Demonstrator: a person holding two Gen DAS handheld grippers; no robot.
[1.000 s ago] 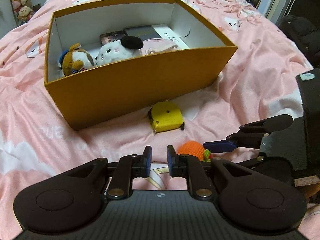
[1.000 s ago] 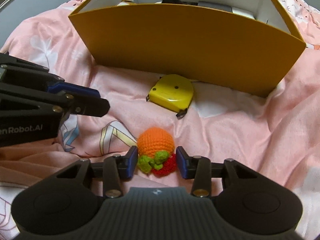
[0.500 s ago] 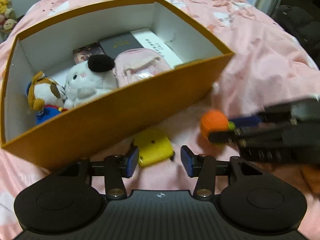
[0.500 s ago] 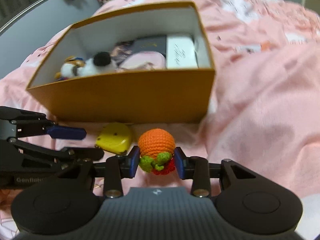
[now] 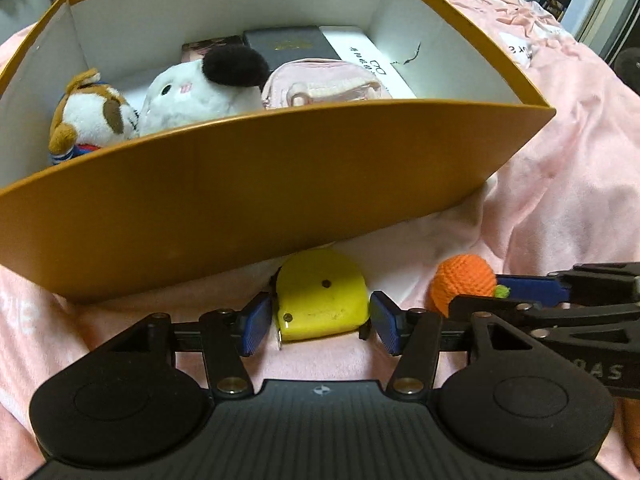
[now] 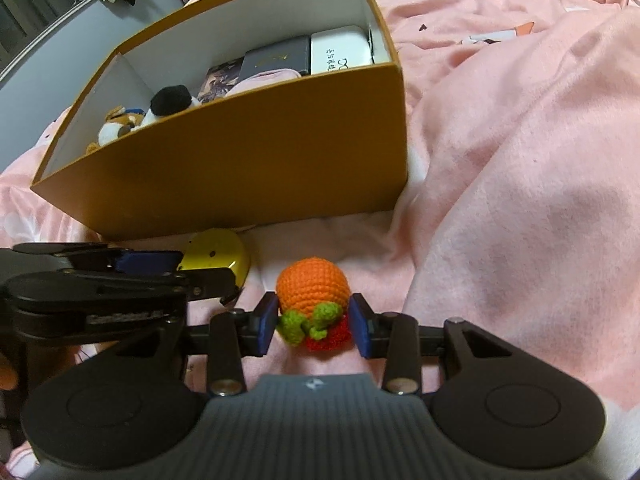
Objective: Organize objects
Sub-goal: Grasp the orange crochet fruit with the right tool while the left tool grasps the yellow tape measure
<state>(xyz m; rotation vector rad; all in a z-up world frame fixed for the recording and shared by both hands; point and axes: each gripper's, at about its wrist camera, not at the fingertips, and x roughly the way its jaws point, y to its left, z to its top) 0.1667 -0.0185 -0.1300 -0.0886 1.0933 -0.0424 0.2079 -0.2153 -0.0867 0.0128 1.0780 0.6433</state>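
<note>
A yellow tape measure (image 5: 322, 296) lies on the pink bedding just in front of the orange box (image 5: 248, 184). My left gripper (image 5: 320, 326) is open, its blue pads (image 5: 256, 322) on either side of the tape measure with small gaps. My right gripper (image 6: 314, 322) is shut on a crocheted orange toy (image 6: 312, 286) with green leaves and a red base. The toy (image 5: 464, 282) also shows to the right in the left wrist view. In the right wrist view the tape measure (image 6: 218, 254) is partly hidden behind my left gripper.
The box (image 6: 256, 152) holds a brown-and-white plush (image 5: 90, 114), a white plush with a black ear (image 5: 200, 90), a pink pouch (image 5: 324, 86), a dark booklet (image 5: 288, 44) and a white card (image 5: 368, 56). Rumpled pink bedding (image 6: 520, 160) surrounds it.
My left gripper opened and moved forward to straddle the tape measure. My right gripper closed on the crocheted toy and lifted it, swinging right of the box.
</note>
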